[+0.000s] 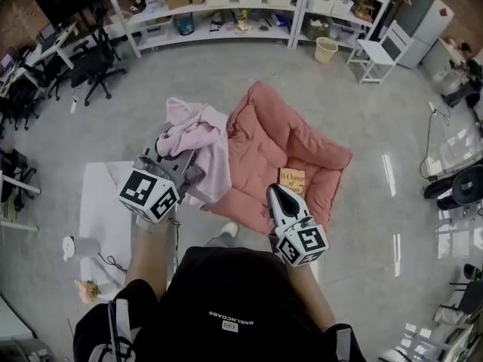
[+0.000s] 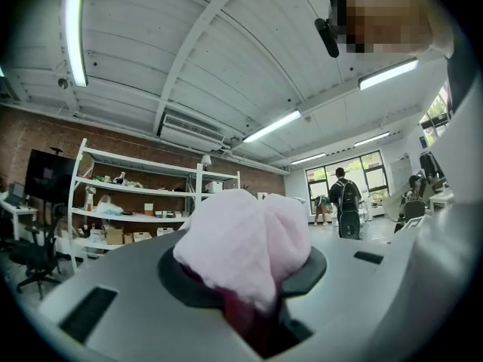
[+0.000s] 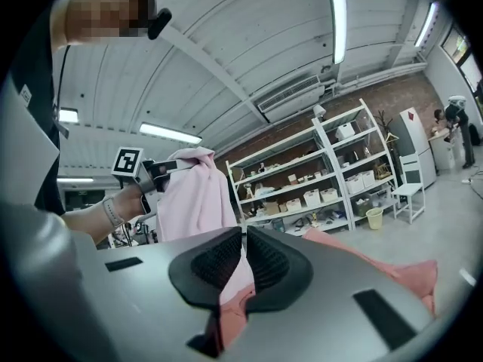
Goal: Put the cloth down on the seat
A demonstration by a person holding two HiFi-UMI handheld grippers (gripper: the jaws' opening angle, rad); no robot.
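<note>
**A:** Where is the crumpled pale pink fabric cloth (image 1: pixel 200 145) sitting right now?

**B:** It is hanging in the air at the left edge of the salmon-pink quilted seat (image 1: pixel 279 138). A thick wad is bulging out of the left tongs (image 1: pixel 177 164), which are clamping it. The rest is drooping towards that edge, though I cannot tell whether it is touching the seat.

**A:** And how is it likely to be handling?

**B:** I am judging it light and limp. It is folding under its own weight, so it should slump wherever it is released instead of lying flat. A pinch on a bunched fold, like this one, is looking secure, while a single loose hem might slide out.

**A:** Is the other hand helping?

**B:** The right tongs (image 1: pixel 275 192) are hovering over the seat's near edge, closed down to a thin slit. I am not seeing them clamping anything. A small orange-brown book (image 1: pixel 292 180) is lying on the seat just beyond them, so the seat's left half is looking like the freer landing spot.
</note>
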